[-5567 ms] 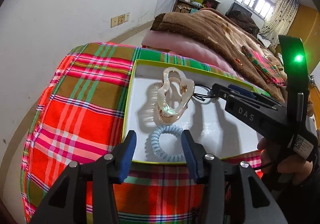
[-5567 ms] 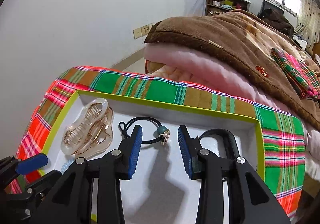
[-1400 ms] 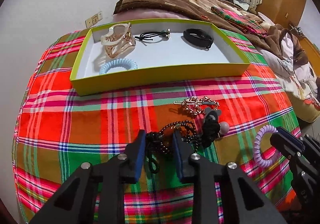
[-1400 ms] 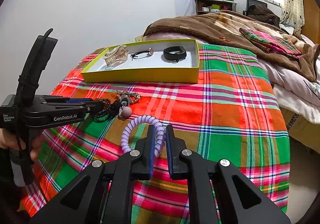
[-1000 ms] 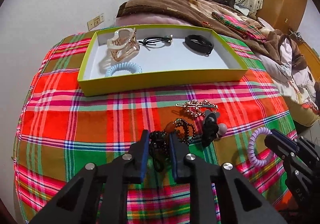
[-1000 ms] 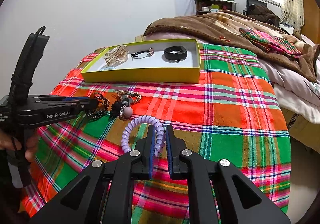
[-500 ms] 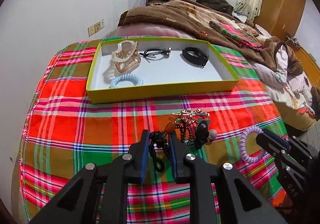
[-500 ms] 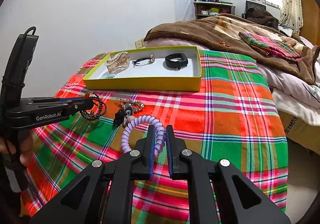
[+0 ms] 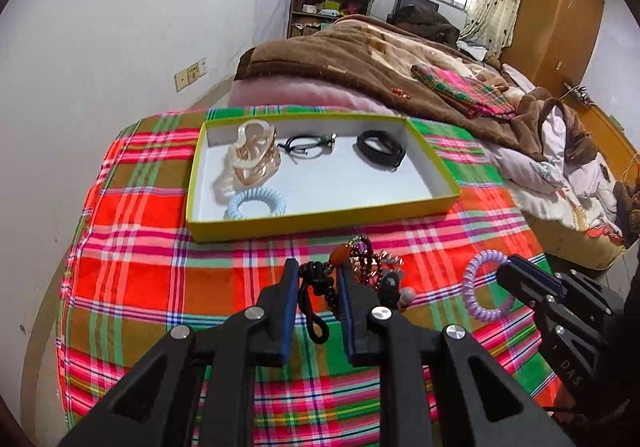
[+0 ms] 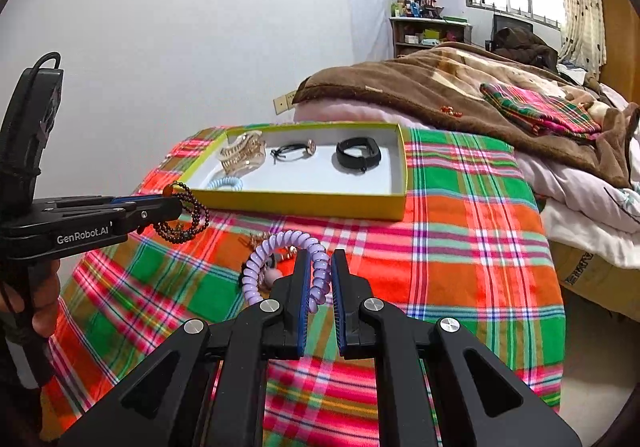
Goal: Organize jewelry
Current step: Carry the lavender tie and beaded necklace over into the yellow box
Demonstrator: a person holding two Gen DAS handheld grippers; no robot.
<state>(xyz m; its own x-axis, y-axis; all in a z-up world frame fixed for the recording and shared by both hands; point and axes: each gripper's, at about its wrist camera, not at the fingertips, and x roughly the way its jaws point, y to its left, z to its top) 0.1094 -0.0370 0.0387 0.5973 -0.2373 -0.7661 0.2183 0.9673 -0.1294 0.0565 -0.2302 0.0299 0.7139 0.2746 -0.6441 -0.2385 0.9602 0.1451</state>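
My left gripper is shut on a dark beaded bracelet with an orange bead and a black cord, which hangs clear of the plaid cloth. In the right wrist view the bracelet dangles from the left gripper. My right gripper is shut on a lilac spiral hair tie, also lifted off the cloth. Beyond both stands a yellow-green tray holding a clear claw clip, a black hair tie, a black band and a light blue spiral tie.
A gold hair clip and a black piece with a pink ball lie on the plaid cloth between the grippers. A bed with a brown blanket rises behind the tray. A white wall runs along the left.
Both grippers have risen, each keeping its grip. The bracelet has come up off the cloth and away from the pile, and the lilac tie hangs higher too.
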